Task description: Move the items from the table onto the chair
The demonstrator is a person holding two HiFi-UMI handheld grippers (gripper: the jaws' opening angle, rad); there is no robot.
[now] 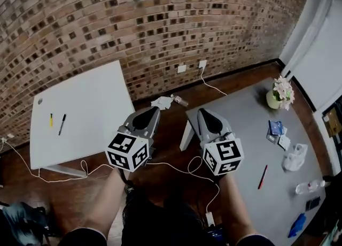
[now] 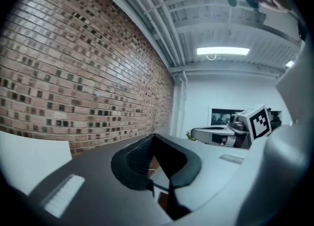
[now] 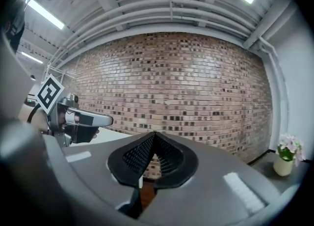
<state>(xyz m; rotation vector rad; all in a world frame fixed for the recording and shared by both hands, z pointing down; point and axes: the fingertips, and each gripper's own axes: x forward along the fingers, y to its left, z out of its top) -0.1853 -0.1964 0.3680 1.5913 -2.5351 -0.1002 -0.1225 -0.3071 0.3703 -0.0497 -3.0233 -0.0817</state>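
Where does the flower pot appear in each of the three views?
Head view: flower pot at the upper right, on the grey table.
Left gripper view: too small to tell.
Right gripper view: flower pot at the right edge, low.
Shared landmark: the brick wall, in all three views.

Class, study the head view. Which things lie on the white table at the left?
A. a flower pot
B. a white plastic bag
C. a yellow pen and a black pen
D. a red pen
C: the white table bears a short yellow pen and a black pen, lying side by side near its left edge.
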